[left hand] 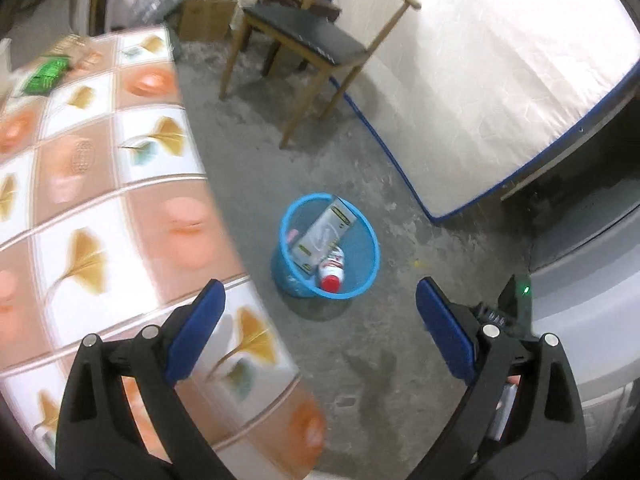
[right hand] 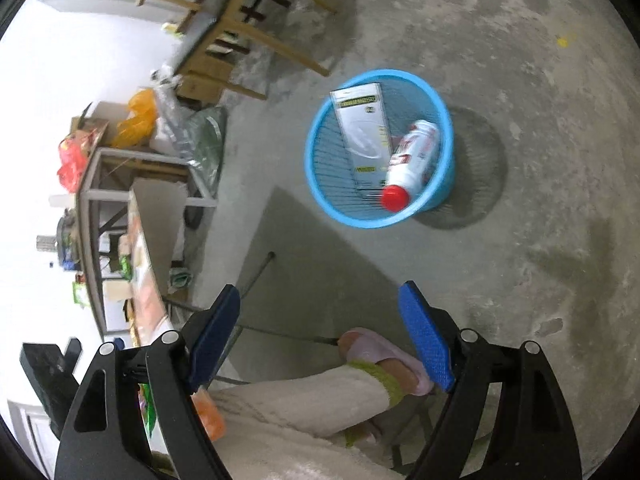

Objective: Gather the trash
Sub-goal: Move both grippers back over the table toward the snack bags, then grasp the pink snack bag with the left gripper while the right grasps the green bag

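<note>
With a white carton (right hand: 366, 136) and a red-capped bottle (right hand: 412, 160) already in the blue bin (right hand: 320, 184) at frame centre, both the left tool (left hand: 320, 320) and right tool (right hand: 320, 334) gape empty, while green packets (left hand: 44, 76) wait on the table (left hand: 120, 208), upper left.
</note>
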